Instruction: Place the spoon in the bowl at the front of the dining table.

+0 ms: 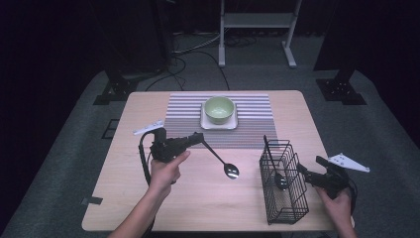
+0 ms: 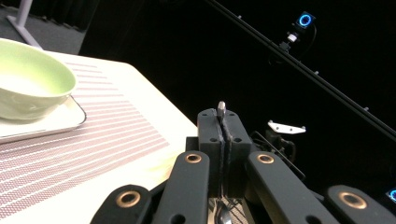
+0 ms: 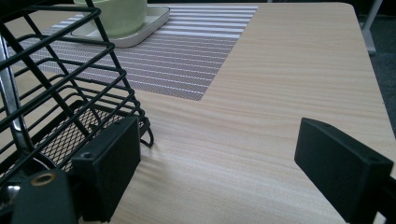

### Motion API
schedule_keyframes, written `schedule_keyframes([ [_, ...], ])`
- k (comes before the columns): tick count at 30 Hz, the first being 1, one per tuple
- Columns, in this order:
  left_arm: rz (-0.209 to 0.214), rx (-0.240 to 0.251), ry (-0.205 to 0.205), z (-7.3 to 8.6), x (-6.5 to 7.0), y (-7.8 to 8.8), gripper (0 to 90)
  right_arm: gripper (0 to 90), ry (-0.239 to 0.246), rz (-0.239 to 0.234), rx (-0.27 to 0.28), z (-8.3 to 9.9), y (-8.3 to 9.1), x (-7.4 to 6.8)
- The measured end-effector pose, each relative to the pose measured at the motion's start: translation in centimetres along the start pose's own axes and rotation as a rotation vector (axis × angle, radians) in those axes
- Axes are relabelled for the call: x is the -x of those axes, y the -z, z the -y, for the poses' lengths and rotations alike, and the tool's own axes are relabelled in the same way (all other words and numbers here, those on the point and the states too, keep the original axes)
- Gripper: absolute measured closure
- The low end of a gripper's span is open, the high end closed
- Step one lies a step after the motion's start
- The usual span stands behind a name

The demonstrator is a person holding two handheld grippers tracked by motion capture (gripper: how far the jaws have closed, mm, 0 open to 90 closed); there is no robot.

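Note:
My left gripper (image 1: 199, 140) is shut on the thin handle of a metal spoon (image 1: 231, 170). The spoon slants down to the right, and its bowl hovers at or just above the wooden table (image 1: 198, 198). In the left gripper view the handle's tip (image 2: 221, 108) sticks out above the shut gripper (image 2: 223, 127). My right gripper (image 1: 308, 167) stands open beside the right side of a black wire basket (image 1: 283, 198). In the right gripper view the gripper (image 3: 224, 172) has bare table between its jaws. The basket (image 3: 60, 93) holds another spoon (image 1: 281, 181).
A green bowl (image 1: 219, 109) sits on a small white square plate (image 1: 208, 124) on a striped placemat (image 1: 252, 124) at the table's far middle. The bowl (image 2: 28, 79) lies up and left in the left gripper view. Dark floor and stands surround the table.

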State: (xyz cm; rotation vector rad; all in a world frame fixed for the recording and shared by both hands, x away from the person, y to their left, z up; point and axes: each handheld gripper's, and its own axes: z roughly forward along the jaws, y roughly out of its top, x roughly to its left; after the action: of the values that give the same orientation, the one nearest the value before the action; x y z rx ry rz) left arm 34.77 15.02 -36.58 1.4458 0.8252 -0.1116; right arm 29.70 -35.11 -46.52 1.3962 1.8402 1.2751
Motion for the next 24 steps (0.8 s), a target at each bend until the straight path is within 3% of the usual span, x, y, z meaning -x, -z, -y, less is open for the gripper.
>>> schedule_keyframes([
  [2,-0.016,-0.004,-0.014,-0.1,-0.2,-0.1,89.0,13.3,-0.002,0.000,0.001,0.0,0.0,0.0],
  [13,-0.067,0.001,0.000,-0.7,-2.1,-1.3,89.0,13.3,-0.004,-0.001,0.005,0.0,0.0,0.0],
  [17,-0.086,0.007,-0.011,-1.1,-2.4,-1.6,89.0,13.3,-0.008,-0.001,0.003,0.0,0.0,0.1],
  [24,-0.104,0.027,0.008,-1.7,-3.3,-1.9,89.0,13.3,-0.007,0.001,0.003,0.0,0.0,0.1],
])
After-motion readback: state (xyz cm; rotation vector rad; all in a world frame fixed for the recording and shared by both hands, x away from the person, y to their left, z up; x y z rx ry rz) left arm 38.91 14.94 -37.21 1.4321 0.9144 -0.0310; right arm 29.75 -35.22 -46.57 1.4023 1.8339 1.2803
